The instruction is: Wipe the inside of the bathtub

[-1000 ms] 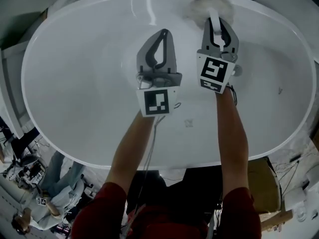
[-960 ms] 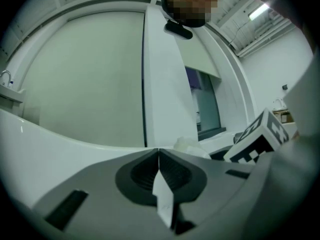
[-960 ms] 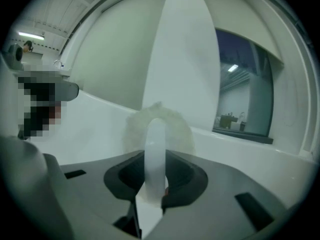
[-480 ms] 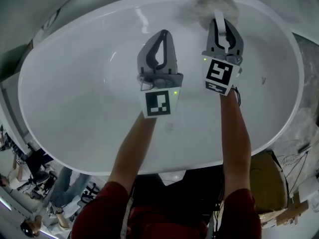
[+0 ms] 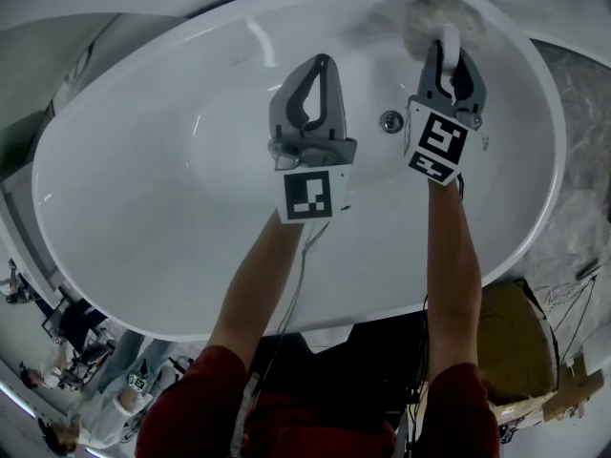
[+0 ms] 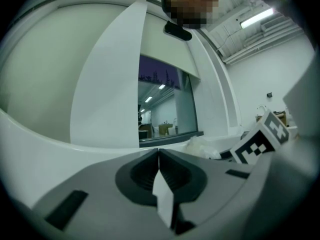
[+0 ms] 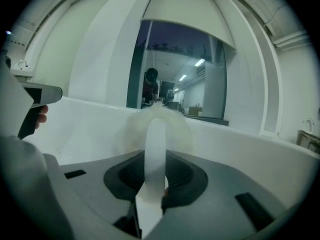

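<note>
The right tool grips a fluffy brush at the bathtub's far wall, the left tool closed and empty; wiping seems under way, with no visible sign of how much is done.

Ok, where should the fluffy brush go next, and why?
Probably a sideways sweep to the left along the far wall of the bathtub. The right gripper is shut on the fluffy brush, whose head looks pressed against that wall near the rim, with plenty of bare white surface beside it. The left gripper is shut on nothing and can wait.
</note>
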`<move>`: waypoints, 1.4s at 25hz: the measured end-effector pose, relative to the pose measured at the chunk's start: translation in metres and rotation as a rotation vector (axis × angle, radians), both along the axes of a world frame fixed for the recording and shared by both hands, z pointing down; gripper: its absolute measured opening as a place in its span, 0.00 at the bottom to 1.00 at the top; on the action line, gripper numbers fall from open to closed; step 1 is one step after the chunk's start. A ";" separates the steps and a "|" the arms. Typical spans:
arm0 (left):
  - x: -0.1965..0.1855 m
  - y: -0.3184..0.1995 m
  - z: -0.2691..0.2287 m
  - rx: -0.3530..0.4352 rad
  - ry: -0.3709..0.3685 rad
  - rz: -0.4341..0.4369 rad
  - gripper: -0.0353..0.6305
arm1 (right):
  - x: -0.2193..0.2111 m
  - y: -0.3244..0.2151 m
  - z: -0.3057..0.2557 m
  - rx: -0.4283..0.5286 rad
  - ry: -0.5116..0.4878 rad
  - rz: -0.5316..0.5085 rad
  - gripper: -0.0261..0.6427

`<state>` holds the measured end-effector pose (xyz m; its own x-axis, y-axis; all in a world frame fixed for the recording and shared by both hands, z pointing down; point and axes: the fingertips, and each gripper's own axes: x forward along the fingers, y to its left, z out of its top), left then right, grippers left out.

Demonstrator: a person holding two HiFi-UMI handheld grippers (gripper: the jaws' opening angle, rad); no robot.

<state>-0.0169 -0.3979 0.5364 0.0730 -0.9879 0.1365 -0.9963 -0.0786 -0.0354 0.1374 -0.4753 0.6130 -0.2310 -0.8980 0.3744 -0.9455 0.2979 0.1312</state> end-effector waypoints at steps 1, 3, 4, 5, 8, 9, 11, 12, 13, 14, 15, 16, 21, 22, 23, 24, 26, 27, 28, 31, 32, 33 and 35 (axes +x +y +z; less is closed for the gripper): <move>-0.001 0.000 0.000 -0.001 0.004 -0.001 0.08 | 0.000 0.000 0.003 -0.008 0.005 0.002 0.17; -0.004 0.001 -0.003 0.001 0.009 -0.006 0.08 | -0.003 0.000 0.004 -0.019 0.010 0.003 0.18; -0.004 0.003 -0.005 0.004 0.009 -0.008 0.08 | -0.002 0.001 0.002 -0.020 0.007 0.006 0.17; -0.004 0.006 -0.009 0.008 0.010 -0.010 0.08 | 0.001 0.002 -0.002 -0.019 0.002 0.011 0.17; -0.010 0.020 -0.019 0.013 0.011 -0.026 0.08 | 0.002 0.011 -0.016 -0.009 -0.015 0.019 0.17; -0.021 0.027 -0.022 0.013 0.012 -0.036 0.08 | -0.008 0.016 -0.020 -0.007 -0.015 0.011 0.18; -0.055 0.042 -0.029 0.012 0.011 -0.061 0.08 | -0.043 0.027 -0.029 -0.003 -0.011 -0.017 0.17; -0.076 0.049 -0.034 0.012 0.008 -0.075 0.08 | -0.065 0.033 -0.034 -0.002 -0.011 -0.033 0.17; -0.097 0.057 -0.038 0.014 0.004 -0.093 0.08 | -0.087 0.039 -0.038 -0.002 -0.014 -0.050 0.18; -0.118 0.065 -0.043 0.016 0.004 -0.115 0.08 | -0.109 0.044 -0.042 -0.002 -0.020 -0.068 0.17; -0.137 0.074 -0.047 0.018 0.005 -0.138 0.08 | -0.130 0.051 -0.046 -0.003 -0.026 -0.088 0.17; -0.154 0.085 -0.051 0.015 0.004 -0.159 0.08 | -0.149 0.060 -0.049 -0.006 -0.030 -0.107 0.17; -0.233 0.149 -0.070 0.011 -0.030 -0.243 0.08 | -0.235 0.116 -0.065 -0.011 -0.052 -0.193 0.17; -0.252 0.163 -0.074 0.013 -0.029 -0.263 0.08 | -0.254 0.128 -0.068 -0.012 -0.056 -0.207 0.17; -0.271 0.177 -0.078 0.012 -0.030 -0.281 0.08 | -0.275 0.140 -0.072 -0.014 -0.061 -0.221 0.17; -0.290 0.191 -0.082 0.011 -0.033 -0.297 0.08 | -0.296 0.152 -0.075 -0.016 -0.065 -0.236 0.17; -0.322 0.214 -0.089 0.014 -0.038 -0.330 0.08 | -0.334 0.170 -0.081 -0.016 -0.070 -0.271 0.18; -0.334 0.223 -0.088 0.008 -0.044 -0.344 0.08 | -0.349 0.177 -0.081 -0.016 -0.071 -0.290 0.18; -0.343 0.229 -0.085 -0.002 -0.055 -0.355 0.08 | -0.361 0.181 -0.079 -0.016 -0.073 -0.307 0.17; -0.363 0.240 -0.075 -0.018 -0.077 -0.387 0.08 | -0.391 0.187 -0.069 -0.019 -0.088 -0.347 0.17; -0.376 0.247 -0.073 -0.027 -0.084 -0.396 0.08 | -0.408 0.193 -0.068 -0.022 -0.092 -0.362 0.17; -0.396 0.258 -0.072 -0.037 -0.093 -0.405 0.08 | -0.432 0.202 -0.066 -0.026 -0.094 -0.380 0.18; -0.447 0.289 -0.069 -0.047 -0.109 -0.429 0.08 | -0.493 0.231 -0.062 -0.033 -0.100 -0.419 0.17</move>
